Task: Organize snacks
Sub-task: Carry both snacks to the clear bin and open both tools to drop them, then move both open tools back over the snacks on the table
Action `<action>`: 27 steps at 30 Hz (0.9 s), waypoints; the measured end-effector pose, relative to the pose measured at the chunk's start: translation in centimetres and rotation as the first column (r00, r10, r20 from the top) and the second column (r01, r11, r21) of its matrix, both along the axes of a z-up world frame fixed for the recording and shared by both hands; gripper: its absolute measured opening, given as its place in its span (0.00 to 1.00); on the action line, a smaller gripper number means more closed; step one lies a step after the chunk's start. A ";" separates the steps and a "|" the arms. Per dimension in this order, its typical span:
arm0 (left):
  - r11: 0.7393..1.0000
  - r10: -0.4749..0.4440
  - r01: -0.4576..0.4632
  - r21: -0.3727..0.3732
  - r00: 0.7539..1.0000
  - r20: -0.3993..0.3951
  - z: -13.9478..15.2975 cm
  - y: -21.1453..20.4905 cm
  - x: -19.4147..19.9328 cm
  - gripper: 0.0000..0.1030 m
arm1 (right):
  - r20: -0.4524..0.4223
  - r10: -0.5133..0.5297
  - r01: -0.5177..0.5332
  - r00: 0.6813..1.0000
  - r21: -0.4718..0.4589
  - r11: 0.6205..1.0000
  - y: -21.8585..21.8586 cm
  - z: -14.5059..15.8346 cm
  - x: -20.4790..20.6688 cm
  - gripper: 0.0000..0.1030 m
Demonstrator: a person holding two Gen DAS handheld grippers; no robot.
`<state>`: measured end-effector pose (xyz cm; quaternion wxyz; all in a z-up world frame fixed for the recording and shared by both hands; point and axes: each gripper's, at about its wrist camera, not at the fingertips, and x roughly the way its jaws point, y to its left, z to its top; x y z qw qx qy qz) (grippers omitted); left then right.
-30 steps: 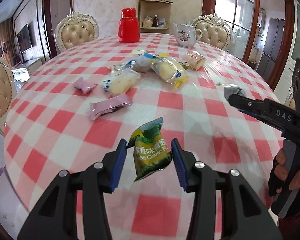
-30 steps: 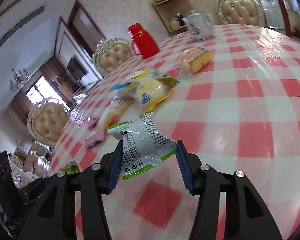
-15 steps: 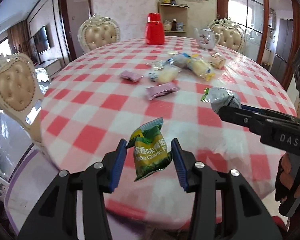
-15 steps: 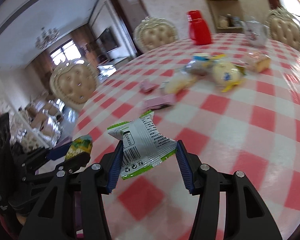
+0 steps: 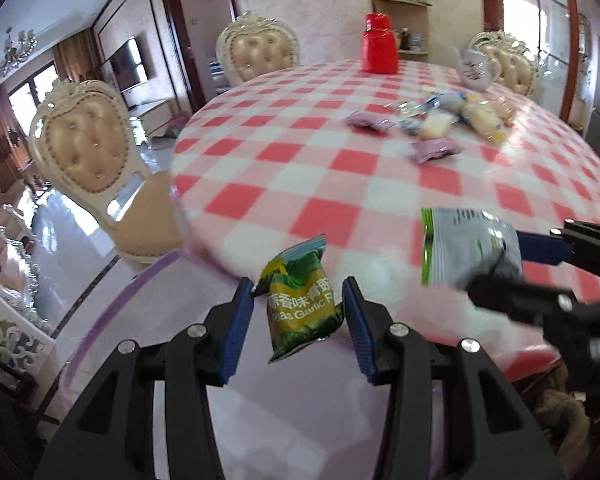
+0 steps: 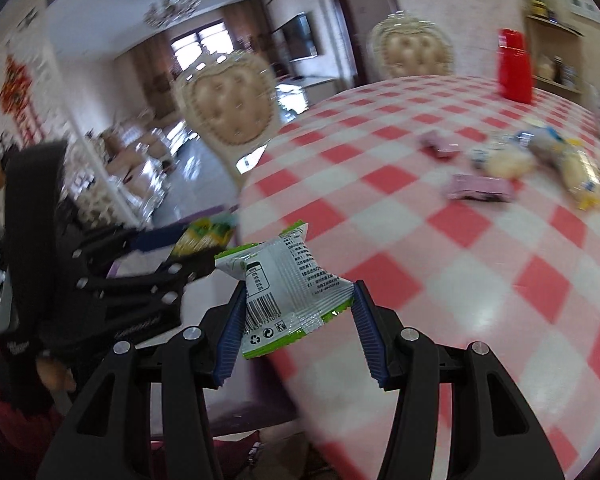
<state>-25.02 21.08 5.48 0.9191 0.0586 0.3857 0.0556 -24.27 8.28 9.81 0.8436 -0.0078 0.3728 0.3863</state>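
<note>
My left gripper (image 5: 299, 302) is shut on a green garlic-pea snack packet (image 5: 300, 300) and holds it in the air past the near left edge of the table. My right gripper (image 6: 298, 306) is shut on a silver and green snack packet (image 6: 288, 288), barcode side up, also off the table edge. Each gripper shows in the other's view: the right one (image 5: 512, 256) with its silver packet (image 5: 460, 246), the left one (image 6: 180, 252) with its green packet (image 6: 206, 234). Several more wrapped snacks (image 5: 432, 128) lie in a loose group on the far right of the table.
The round table has a red and white checked cloth (image 5: 320, 168). A red thermos (image 5: 379, 44) and a white teapot (image 5: 474, 70) stand at its far side. Cream tufted chairs (image 5: 88, 148) stand around it. Shiny floor lies to the left.
Both grippers, each still holding its packet, have pulled back from over the table and swung left, past the table's near left edge. The snacks on the table have not moved.
</note>
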 end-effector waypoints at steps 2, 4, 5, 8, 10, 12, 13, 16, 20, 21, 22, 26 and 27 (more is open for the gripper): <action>1.000 0.018 -0.018 0.022 1.000 -0.015 -0.3 1.2 -0.3 0.45 | 0.007 0.035 -0.035 0.999 -0.024 0.999 1.5 -0.3 -0.5 0.49; 0.999 0.038 -0.037 0.037 0.999 -0.026 -0.7 2.5 -0.9 0.45 | 0.007 0.071 -0.070 0.997 -0.047 0.996 2.8 -0.7 -1.3 0.49; 0.998 0.051 -0.049 0.042 0.998 -0.031 -0.9 3.2 -1.1 0.45 | 0.007 0.083 -0.083 0.996 -0.057 0.995 3.4 -0.9 -1.5 0.49; 0.996 0.082 -0.079 0.049 0.996 -0.044 -1.4 5.0 -1.5 0.45 | 0.002 0.122 -0.121 0.993 -0.084 0.989 5.0 -1.4 -2.3 0.49; 0.993 0.107 -0.104 0.050 0.993 -0.055 -1.8 6.3 -1.8 0.45 | -0.003 0.151 -0.150 0.989 -0.099 0.984 5.9 -1.7 -2.6 0.49; 0.991 0.128 -0.124 0.055 0.989 -0.069 -2.3 7.2 -2.1 0.45 | -0.003 0.193 -0.192 0.981 -0.113 0.975 6.9 -2.1 -3.3 0.49; 0.990 0.133 -0.129 0.055 0.988 -0.074 -2.5 7.5 -2.0 0.45 | -0.003 0.205 -0.203 0.979 -0.118 0.972 7.1 -2.2 -3.4 0.50; 0.986 0.158 -0.152 0.066 0.983 -0.090 -3.1 8.3 -2.0 0.48 | -0.012 0.239 -0.239 0.971 -0.116 0.964 7.6 -2.5 -3.7 0.51; 0.976 0.191 -0.180 0.125 0.978 -0.085 -3.3 8.1 -1.8 0.73 | -0.011 0.239 -0.239 0.971 -0.080 0.968 6.9 -2.2 -3.7 0.68; 0.975 0.192 -0.181 0.129 0.978 -0.079 -3.2 8.0 -1.9 0.79 | -0.010 0.235 -0.235 0.972 -0.073 0.969 6.7 -2.1 -3.6 0.68; 0.975 0.189 -0.177 0.137 0.979 -0.076 -3.1 7.7 -1.9 0.79 | -0.008 0.225 -0.225 0.974 -0.066 0.972 6.4 -2.0 -3.4 0.68; 0.976 0.176 -0.164 0.145 0.982 -0.073 -2.8 6.5 -1.0 0.88 | 0.002 0.165 -0.165 0.986 -0.039 0.986 4.2 -1.6 -2.1 0.68; 0.979 0.166 -0.155 0.134 0.984 -0.070 -2.6 5.9 -0.7 0.91 | 0.004 0.141 -0.140 0.990 -0.032 0.990 3.3 -1.6 -1.6 0.69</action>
